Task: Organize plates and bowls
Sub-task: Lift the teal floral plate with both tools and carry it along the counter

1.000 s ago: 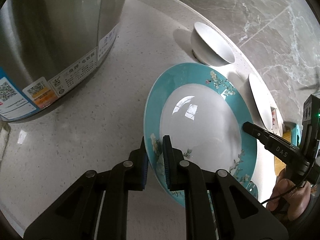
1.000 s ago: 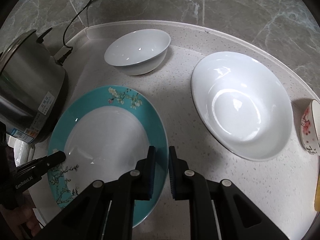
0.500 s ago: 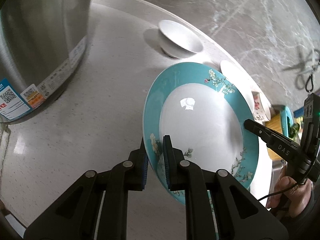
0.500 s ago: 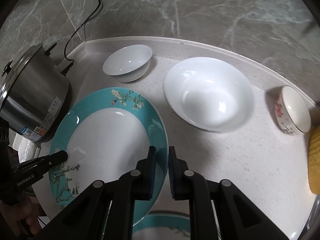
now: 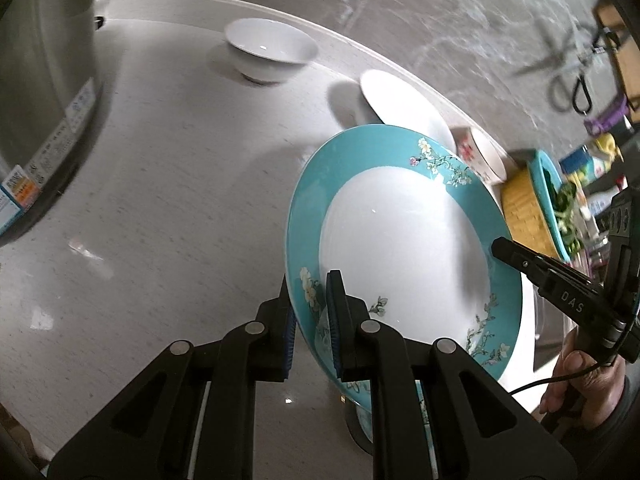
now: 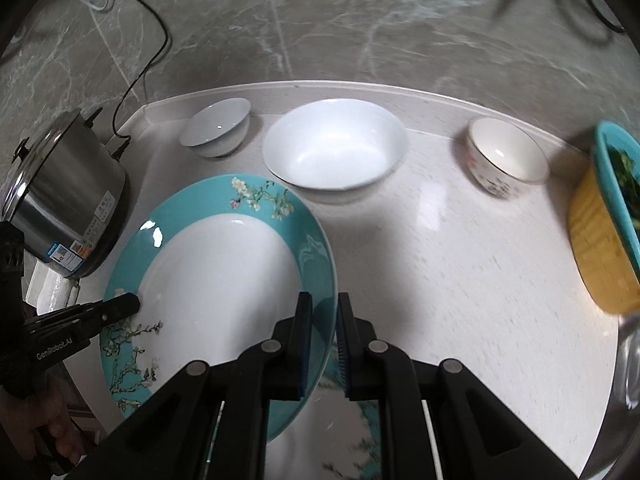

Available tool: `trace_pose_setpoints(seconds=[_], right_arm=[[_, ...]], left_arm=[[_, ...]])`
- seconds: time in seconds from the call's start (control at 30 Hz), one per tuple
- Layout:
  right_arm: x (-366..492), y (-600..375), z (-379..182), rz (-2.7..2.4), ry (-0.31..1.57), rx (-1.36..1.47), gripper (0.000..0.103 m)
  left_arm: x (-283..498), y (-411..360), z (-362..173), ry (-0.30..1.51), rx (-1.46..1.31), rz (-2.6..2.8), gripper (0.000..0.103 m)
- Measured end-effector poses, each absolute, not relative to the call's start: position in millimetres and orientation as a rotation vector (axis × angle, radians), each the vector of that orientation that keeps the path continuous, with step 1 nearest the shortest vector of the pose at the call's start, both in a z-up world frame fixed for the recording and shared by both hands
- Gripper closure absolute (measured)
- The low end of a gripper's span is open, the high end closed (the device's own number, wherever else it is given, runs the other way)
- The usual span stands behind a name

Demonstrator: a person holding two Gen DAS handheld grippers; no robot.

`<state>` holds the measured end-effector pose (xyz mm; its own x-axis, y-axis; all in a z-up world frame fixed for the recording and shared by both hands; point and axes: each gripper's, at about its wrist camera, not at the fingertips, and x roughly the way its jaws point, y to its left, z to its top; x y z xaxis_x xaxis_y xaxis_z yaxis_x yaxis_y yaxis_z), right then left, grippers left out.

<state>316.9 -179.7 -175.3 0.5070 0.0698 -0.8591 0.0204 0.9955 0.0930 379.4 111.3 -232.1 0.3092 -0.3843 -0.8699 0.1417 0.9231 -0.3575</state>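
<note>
Teal plate point(image 5: 404, 248) held off the counter point(image 5: 160, 200), tilted, by 2 grippers: left gripper point(image 5: 311, 320) clamped on its near-left rim, right gripper point(image 6: 322, 344) clamped on the opposite rim. Right view alone shows the big white bowl point(image 6: 334, 144) fully, the cooker's point(image 6: 60, 196) lid and cord, and another teal plate point(image 6: 360, 448) below. Left view alone shows the hand point(image 5: 580, 384) on the right gripper. Small white bowl point(image 5: 270, 48) and flowered bowl point(image 6: 506, 158) at the back.

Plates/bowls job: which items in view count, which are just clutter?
Job: teal plate, held by left gripper and right gripper; large white bowl; small white bowl; floral bowl.
Clutter: steel cooker; yellow basket; power cord.
</note>
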Motion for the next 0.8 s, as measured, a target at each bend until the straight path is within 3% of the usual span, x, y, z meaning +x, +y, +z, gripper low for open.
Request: trace_pose_setpoints(seconds=[0.8], right_arm=[[217,-221,-209,-0.098,1.07,0.194,0.089]], left_arm=[[316,53,-254,1.286,-0.039,-0.511,0.091]])
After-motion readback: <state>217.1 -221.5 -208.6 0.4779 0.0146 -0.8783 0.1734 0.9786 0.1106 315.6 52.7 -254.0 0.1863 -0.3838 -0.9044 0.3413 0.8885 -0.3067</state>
